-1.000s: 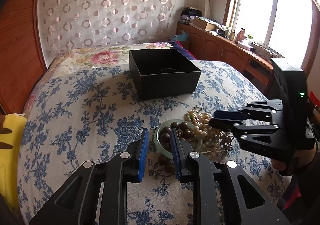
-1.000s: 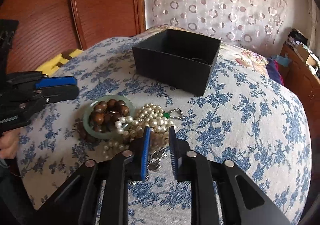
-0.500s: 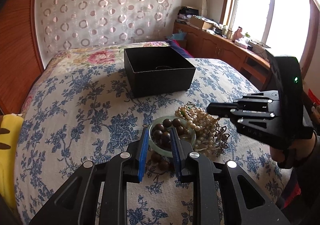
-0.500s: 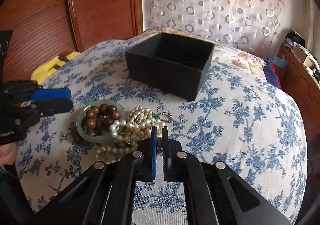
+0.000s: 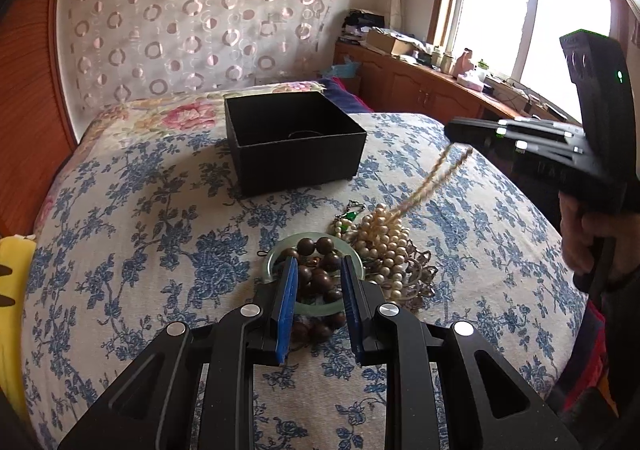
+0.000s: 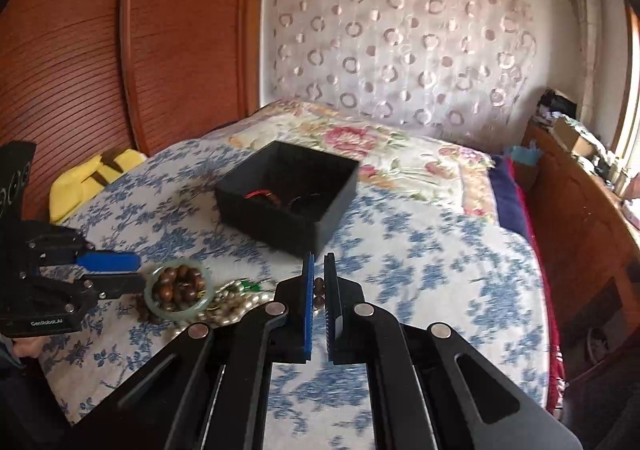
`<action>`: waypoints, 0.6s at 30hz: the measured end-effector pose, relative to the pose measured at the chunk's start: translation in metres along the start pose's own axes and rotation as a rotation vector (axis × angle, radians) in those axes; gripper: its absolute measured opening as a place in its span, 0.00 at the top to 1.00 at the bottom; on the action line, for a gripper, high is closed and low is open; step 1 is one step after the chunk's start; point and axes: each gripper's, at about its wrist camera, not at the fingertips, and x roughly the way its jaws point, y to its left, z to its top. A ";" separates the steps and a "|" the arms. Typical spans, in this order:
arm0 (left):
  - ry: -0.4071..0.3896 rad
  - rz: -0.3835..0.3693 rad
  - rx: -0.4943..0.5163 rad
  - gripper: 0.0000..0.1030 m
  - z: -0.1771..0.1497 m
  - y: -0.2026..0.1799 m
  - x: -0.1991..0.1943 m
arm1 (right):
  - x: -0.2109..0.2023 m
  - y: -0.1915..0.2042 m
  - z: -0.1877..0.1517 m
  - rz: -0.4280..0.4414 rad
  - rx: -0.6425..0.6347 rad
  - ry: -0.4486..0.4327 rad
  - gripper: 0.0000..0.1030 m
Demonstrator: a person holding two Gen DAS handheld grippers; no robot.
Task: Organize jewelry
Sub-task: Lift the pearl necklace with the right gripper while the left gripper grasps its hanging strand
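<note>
Left wrist view: right gripper (image 5: 454, 129), jaws clamped on a bead strand (image 5: 436, 174) raised above the bed (image 5: 120, 242); left gripper (image 5: 318, 286), jaws partly open, empty.

The black box (image 5: 296, 154) looks like matt card. The bed (image 5: 140, 218) wears soft woven cloth printed with blue flowers. The pearl strand (image 5: 384, 242) has a creamy, glossy sheen; the dark beads (image 5: 320, 278) look like polished wood. The pale green bangle (image 6: 176, 310) is smooth and translucent. The left tongs (image 5: 318, 302) are matt black plastic with ribbed blue pads and shiny metal rivets. The headboard (image 6: 80, 50) is ribbed, varnished wood.
</note>
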 end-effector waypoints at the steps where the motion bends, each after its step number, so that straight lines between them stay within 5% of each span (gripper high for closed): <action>1: 0.001 -0.002 0.003 0.80 0.000 -0.001 0.000 | -0.003 -0.006 0.002 -0.007 0.009 -0.005 0.95; 18: 0.036 -0.040 0.042 0.80 0.012 -0.020 0.020 | -0.064 -0.061 0.024 -0.132 0.056 -0.132 0.95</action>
